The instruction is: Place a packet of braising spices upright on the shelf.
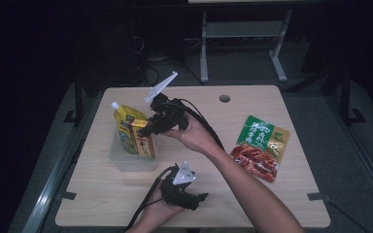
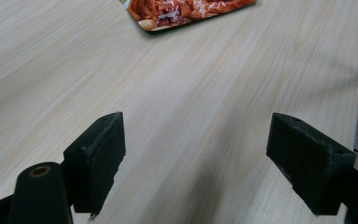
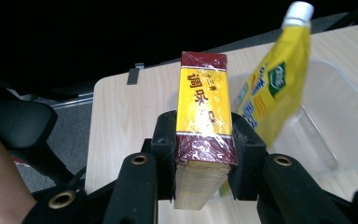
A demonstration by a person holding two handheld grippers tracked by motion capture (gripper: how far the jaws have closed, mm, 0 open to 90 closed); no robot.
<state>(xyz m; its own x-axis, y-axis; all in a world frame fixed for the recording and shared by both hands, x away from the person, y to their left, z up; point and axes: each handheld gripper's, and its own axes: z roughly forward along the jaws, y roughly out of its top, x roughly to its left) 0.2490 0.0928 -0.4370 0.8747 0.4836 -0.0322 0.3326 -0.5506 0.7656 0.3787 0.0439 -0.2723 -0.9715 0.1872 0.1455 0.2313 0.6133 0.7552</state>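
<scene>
A yellow and dark-red box [image 3: 204, 100] wrapped in clear film is clamped between the pads of my right gripper [image 3: 206, 135]. In the high view that box [image 1: 144, 143] hangs over a clear plastic container [image 1: 132, 161] at the table's left, with my right gripper [image 1: 144, 127] shut on its upper end. A yellow spouted pouch [image 1: 123, 122] with a white cap stands in the container, right beside the box. The same pouch [image 3: 271, 86] leans next to the box above the container [image 3: 349, 116]. My left gripper [image 1: 195, 199] rests near the front edge, its jaws open over bare wood [image 2: 200, 154].
A green and red snack bag [image 1: 261, 145] lies flat on the right part of the wooden table [image 1: 252, 104]; its lower edge [image 2: 182, 11] lies ahead of the left jaws. A round cable hole [image 1: 224, 98] sits near the back edge. A dark floor and a desk frame lie beyond.
</scene>
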